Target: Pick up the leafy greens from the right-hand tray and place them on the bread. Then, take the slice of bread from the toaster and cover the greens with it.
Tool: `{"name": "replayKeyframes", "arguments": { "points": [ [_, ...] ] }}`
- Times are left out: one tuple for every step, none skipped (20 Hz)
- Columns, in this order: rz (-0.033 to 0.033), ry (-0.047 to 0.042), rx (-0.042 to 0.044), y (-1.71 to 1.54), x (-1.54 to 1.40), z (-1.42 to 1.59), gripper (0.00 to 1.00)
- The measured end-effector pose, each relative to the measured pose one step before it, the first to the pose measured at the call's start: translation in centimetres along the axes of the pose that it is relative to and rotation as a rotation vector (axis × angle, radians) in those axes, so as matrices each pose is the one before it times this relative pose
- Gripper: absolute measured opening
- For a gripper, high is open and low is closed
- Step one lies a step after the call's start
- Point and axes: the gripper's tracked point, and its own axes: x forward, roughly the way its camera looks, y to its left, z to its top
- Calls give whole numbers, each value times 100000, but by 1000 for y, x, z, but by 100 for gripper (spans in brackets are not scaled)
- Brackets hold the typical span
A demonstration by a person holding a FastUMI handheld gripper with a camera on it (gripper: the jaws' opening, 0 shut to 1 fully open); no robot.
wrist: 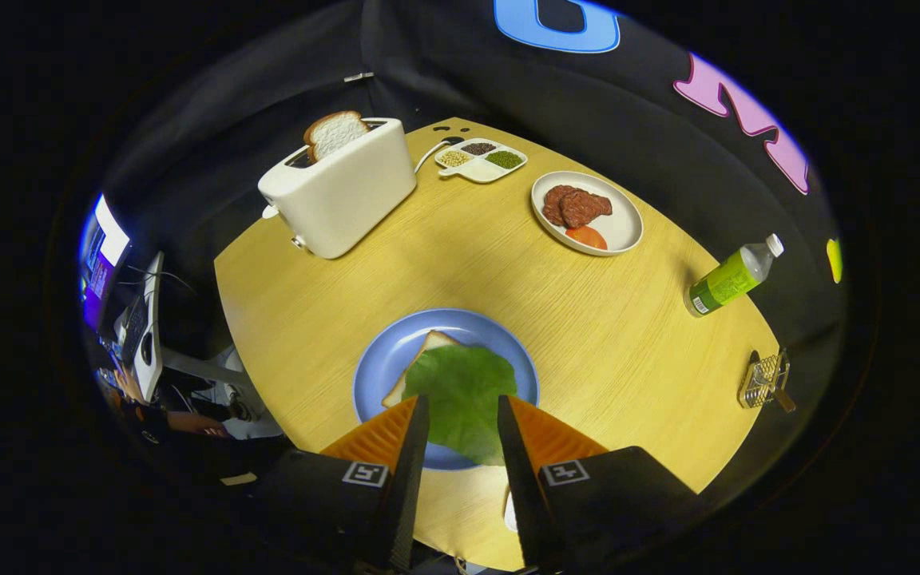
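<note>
Now tool [463, 411] above leafy greens [460, 391] on bread [420, 359], fingers apart.

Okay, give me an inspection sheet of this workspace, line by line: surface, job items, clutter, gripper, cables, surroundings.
Surface: round wooden table, light grain.
Job's things: leafy greens lie on the bread on the blue plate; a second bread slice stands in the white toaster.
Clutter: divided dish of grains; white plate with meat patties and an orange piece; green bottle; small wire rack.
Gripper: gripper open above the greens, fingers apart, holding nothing.
Cables: white cord behind the toaster.
Surroundings: black cloth wall; a monitor and a desk beside the table.
</note>
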Motion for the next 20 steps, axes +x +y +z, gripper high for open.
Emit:
{"name": "replayKeyframes", "arguments": {
  "points": [
    [380,-1616,404,138,-262,360,58],
    [648,-2158,601,217,-243,457,58],
    [83,-2328,410,155,-334,574,58],
    [27,-2838,106,176,-340,748,58],
    [80,-3188,-121,284,-369,909,58],
    [171,-3540,-336,416,-440,1163,58],
    [548,-4163,-396,703,-378,1378,58],
    [786,-4317,-464,717,-339,1553,58],
    [931,-4665,-374,1025,-162,1954,58],
    [944,-3951,-225,929,-135,1694,58],
    [1241,-3532,-105,830,235,1777,59],
    [1491,-2883,200,923,331,1703,61],
    [1805,-1901,233,1227,329,1477,62],
    [964,-2014,81,933,465,1466,63],
    [370,-1382,-295,805,746,1286,64],
    [357,-786,-334,763,958,1146,65],
    [-371,-430,-10,789,1161,1040,69],
    [-545,-409,-145,637,1275,918,72],
    [-1118,-179,-34,574,1380,774,77],
    [-310,653,553,771,1327,605,77]
  ]
}}
